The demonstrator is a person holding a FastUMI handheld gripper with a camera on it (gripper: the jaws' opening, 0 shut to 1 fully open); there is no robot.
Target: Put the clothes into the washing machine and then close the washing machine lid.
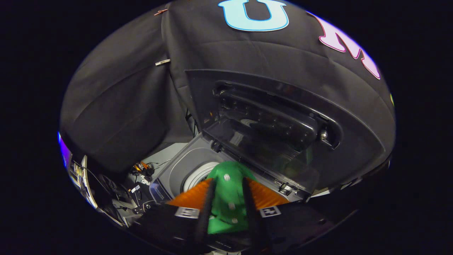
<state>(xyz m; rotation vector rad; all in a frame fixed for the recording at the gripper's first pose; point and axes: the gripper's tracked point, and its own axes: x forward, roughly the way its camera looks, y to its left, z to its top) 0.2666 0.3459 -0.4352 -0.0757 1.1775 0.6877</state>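
Gripper view: tangle of cables and gear (139, 173) at eight o'clock, too small to identify. Washing machine (184, 166) drum rim partly hidden behind green garment (228, 198) with white buttons, pinched between both fingers of gripper (228, 193), narrowly parted around cloth. Lid (269, 131) upright at one o'clock. Panel print unreadable.
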